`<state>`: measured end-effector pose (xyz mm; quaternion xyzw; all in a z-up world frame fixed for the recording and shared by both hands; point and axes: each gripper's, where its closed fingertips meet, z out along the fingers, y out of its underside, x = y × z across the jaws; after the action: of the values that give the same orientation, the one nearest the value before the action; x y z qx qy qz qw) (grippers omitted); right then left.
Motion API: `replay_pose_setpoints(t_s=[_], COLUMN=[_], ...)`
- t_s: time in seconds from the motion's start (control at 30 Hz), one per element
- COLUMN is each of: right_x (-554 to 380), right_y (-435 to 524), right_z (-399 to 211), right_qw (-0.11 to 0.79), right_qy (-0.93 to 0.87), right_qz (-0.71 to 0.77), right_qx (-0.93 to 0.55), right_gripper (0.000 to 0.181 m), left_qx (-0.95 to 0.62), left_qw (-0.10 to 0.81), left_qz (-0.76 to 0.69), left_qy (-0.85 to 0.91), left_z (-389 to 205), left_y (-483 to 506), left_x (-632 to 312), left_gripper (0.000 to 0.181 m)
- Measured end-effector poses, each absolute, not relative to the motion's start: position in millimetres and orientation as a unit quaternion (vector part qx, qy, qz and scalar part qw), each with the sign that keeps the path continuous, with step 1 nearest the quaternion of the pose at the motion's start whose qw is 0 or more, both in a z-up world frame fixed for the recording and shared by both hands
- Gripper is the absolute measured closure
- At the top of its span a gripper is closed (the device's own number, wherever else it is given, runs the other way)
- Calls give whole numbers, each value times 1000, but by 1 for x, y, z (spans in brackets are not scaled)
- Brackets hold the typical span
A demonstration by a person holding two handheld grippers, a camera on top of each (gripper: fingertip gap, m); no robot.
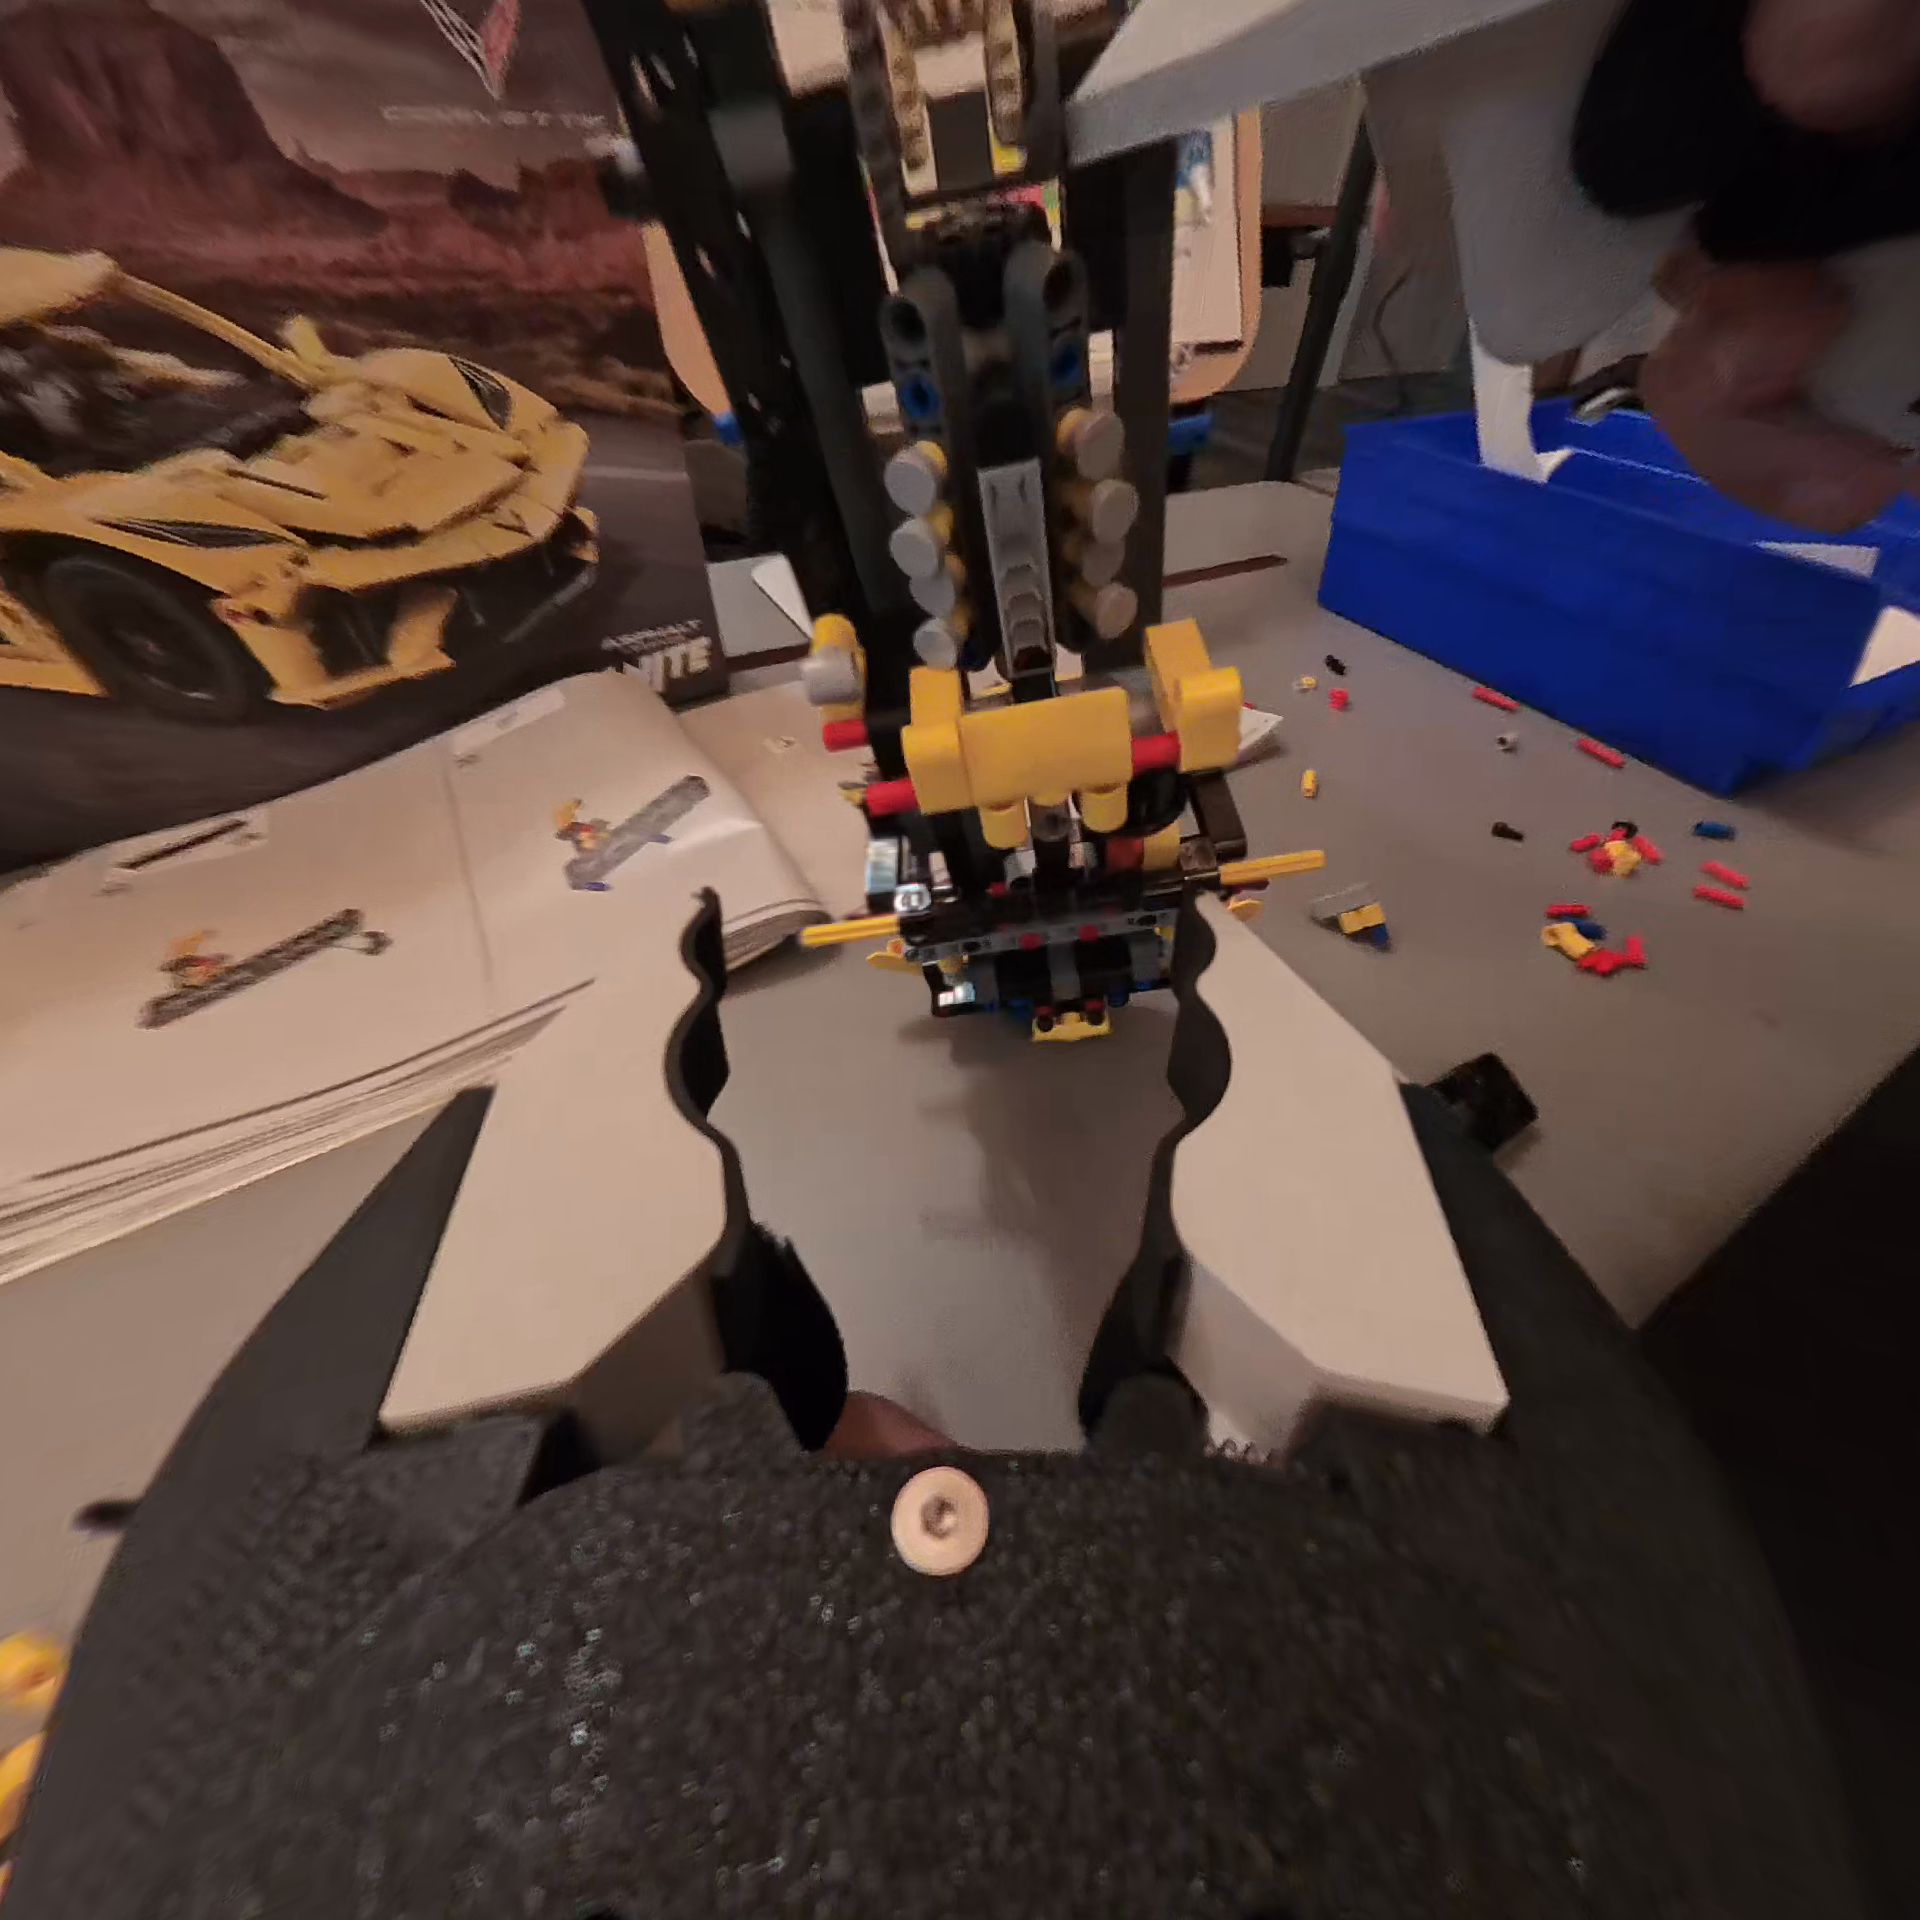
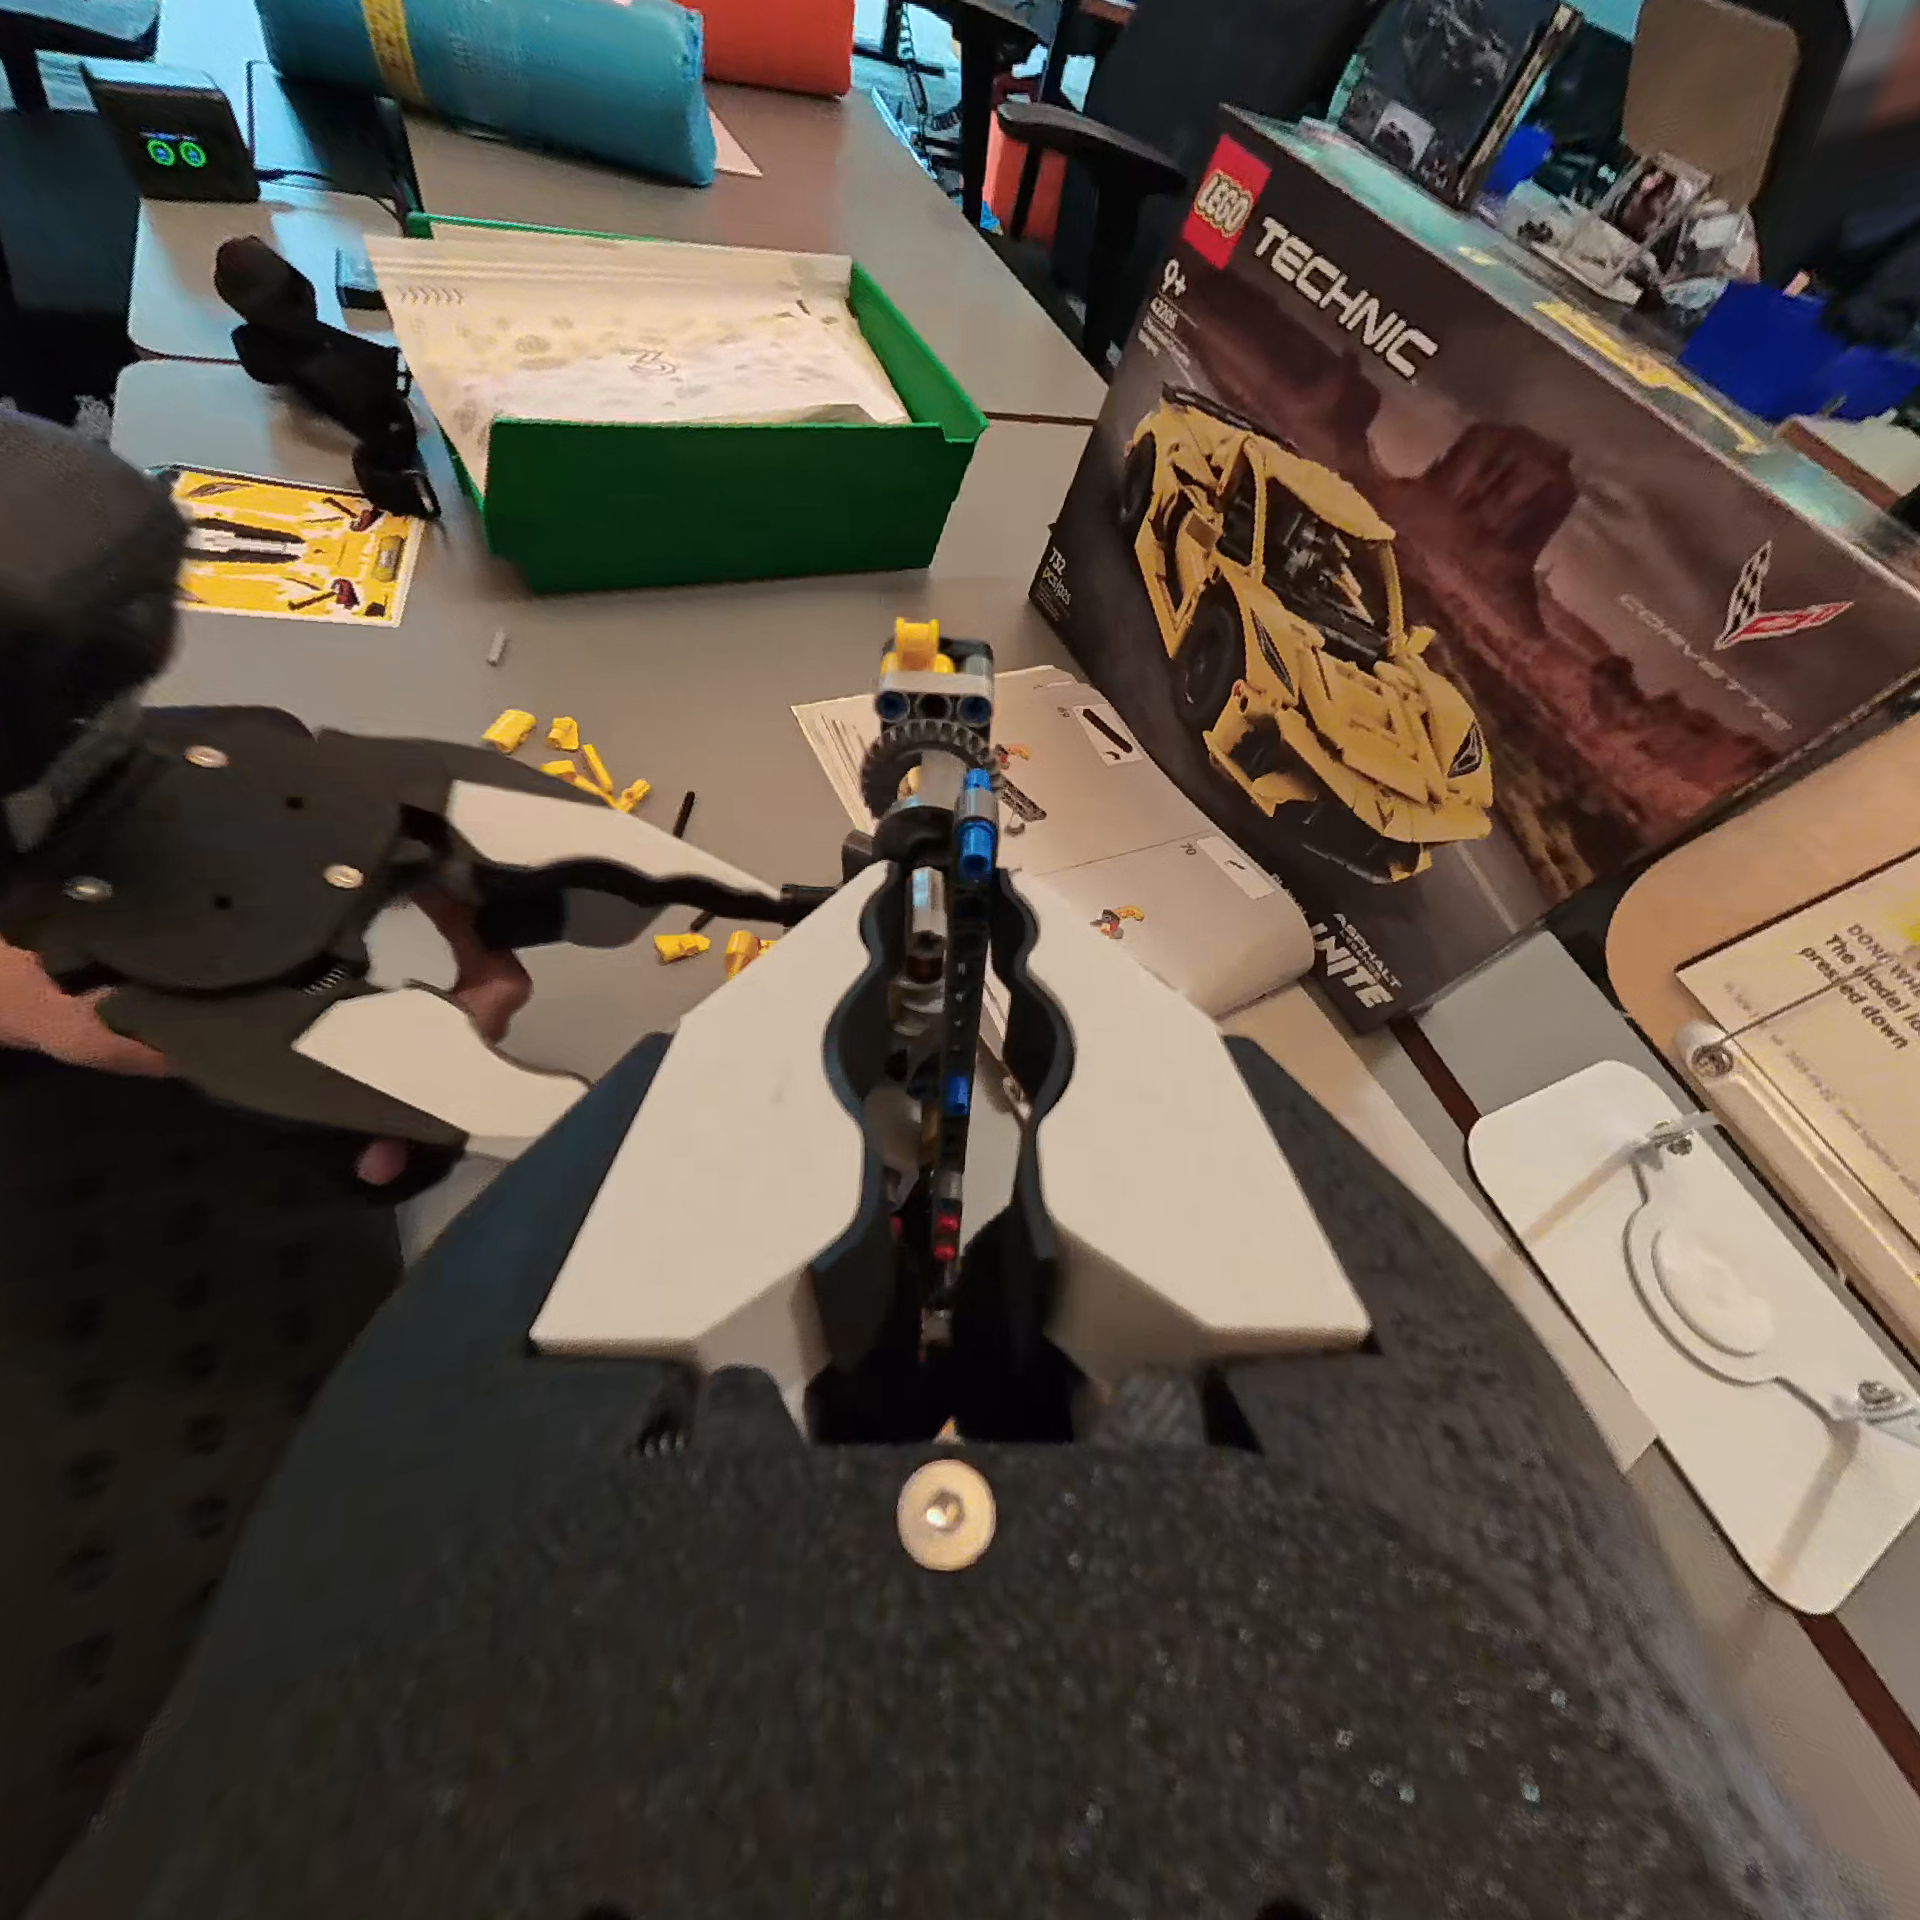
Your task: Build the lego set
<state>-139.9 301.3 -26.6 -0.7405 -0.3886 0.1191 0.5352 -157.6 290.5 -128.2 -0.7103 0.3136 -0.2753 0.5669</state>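
Observation:
A partly built lego chassis [image 1: 1023,790] of black beams with yellow, red and grey parts stands on end, its lower end near the grey table [image 1: 935,1164]. My right gripper [image 2: 948,896] is shut on its black beams [image 2: 940,997], and a gear and blue pins stick out past the fingertips. My left gripper [image 1: 951,935] is open and empty, its fingertips on either side of the chassis's lower end, close to it. It also shows at the left of the right wrist view [image 2: 665,987], jaws apart.
The open instruction booklet [image 1: 364,935] and the set's box [image 1: 260,468] lie to the left. A blue bin [image 1: 1610,623] and loose small pieces [image 1: 1610,883] are at the right. The right wrist view shows a green bin [image 2: 727,499], yellow pieces [image 2: 582,758] and a sticker sheet [image 2: 301,551].

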Motion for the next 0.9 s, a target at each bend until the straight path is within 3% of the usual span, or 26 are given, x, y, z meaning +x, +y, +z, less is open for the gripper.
replay_pose_setpoints(t_s=[0.17,0.3,0.47,0.6,0.9], right_x=[-142,-145,-146,-140,-124], right_y=[304,305,307,313,330], right_z=[-27,-24,-16,-12,-40], right_qw=[526,528,540,542,494], right_qy=[-382,-374,-354,-322,-183], right_qz=[113,116,131,163,336], right_qx=[-751,-754,-752,-759,-780], right_gripper=[167,167,167,167,166], left_qx=[-707,-686,-665,-670,-739], left_qw=[517,548,591,580,416], left_qz=[-373,-369,-354,-352,-224], left_qy=[307,305,288,300,480], left_z=[-136,-123,-105,-99,-117], left_y=[290,296,305,313,319], left_x=[-124,-118,-124,-129,-158], left_gripper=[85,86,119,124,124])
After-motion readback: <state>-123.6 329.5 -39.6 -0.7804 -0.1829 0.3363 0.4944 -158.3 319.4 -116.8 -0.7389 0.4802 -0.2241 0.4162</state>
